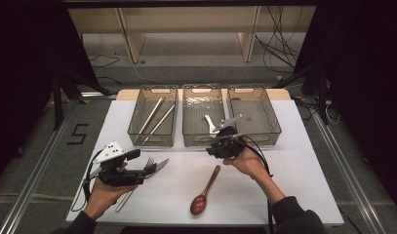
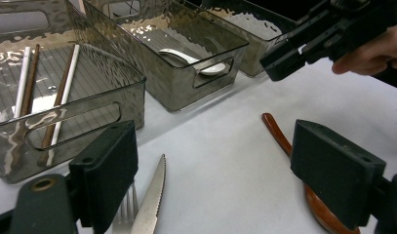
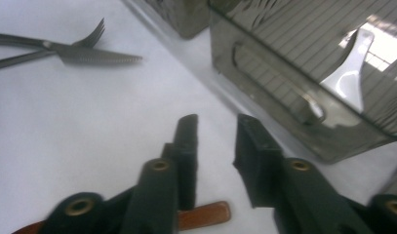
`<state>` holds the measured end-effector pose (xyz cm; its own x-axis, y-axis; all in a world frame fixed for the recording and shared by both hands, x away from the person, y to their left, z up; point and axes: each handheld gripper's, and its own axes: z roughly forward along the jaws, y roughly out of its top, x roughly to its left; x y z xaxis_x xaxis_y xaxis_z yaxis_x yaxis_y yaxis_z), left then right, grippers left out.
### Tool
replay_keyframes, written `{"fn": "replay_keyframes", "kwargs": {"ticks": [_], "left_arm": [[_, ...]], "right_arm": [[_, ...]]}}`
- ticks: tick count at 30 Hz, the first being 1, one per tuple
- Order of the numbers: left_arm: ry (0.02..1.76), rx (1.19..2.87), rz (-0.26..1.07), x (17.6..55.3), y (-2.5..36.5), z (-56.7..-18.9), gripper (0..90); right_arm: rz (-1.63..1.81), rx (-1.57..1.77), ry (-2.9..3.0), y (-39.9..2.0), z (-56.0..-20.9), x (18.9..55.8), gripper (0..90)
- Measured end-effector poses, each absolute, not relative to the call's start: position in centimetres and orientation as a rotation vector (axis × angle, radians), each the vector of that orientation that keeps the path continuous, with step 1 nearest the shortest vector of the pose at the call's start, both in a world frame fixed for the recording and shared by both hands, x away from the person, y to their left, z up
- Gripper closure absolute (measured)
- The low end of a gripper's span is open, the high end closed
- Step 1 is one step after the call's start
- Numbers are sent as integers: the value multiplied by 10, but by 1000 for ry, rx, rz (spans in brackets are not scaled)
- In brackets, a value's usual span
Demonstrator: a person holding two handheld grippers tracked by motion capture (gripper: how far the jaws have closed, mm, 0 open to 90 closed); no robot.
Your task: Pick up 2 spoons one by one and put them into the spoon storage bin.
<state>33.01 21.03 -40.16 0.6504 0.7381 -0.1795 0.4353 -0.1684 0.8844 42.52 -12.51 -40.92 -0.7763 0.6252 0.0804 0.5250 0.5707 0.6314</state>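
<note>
Nearest your edge of the table point(image 1: 293, 204), a loose pale stick point(image 1: 124, 201), likely a chopstick, pokes out below your left hand. The wooden spoon point(image 1: 204, 191) lies flat, bowl toward you, handle angled up toward the bins. It's unsorted and is probably the next pick.

Left gripper point(image 1: 148, 168): jaws wide apart, holding nothing, parked low over the fork point(image 2: 125, 214) and knife point(image 2: 152, 200). These two lie side by side and touching, tips pointing away from you. The wide spread looks like a ready stance for one of them, but the pads touch neither.

Right gripper point(image 3: 215, 127): jaws a narrow gap apart, nothing between them, so not gripping. It's tipped down just in front of the middle bin point(image 1: 202, 141). In the right gripper view the spoon's handle end sits right under the jaws on the table. My read is that you're lining up on that handle, since the thin end is easier to pinch than the bowl. The gap looks about right for the handle.

Farther back, three clear bins stand in a row, one per type. The left bin point(image 1: 152, 141) holds chopsticks point(image 1: 154, 119) laid lengthwise. The middle bin holds a white spoon point(image 1: 210, 123), so the wooden one likely joins it. I can't make out any cutlery in the right bin point(image 1: 271, 131), which is probably for the fork and knife.
</note>
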Motion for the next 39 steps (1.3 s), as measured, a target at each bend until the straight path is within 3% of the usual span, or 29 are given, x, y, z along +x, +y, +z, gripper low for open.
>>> {"fn": "replay_keyframes", "kwargs": {"ticks": [5, 15, 39], "left_arm": [[936, 1801, 351, 330, 211, -402, 170], [929, 1809, 355, 329, 210, -402, 170], [933, 1811, 357, 329, 211, -403, 170]], "right_arm": [[914, 926, 2703, -121, -425, 421, 898], [796, 916, 2773, -115, -449, 422, 900], [619, 935, 2843, -120, -465, 422, 900]]}}
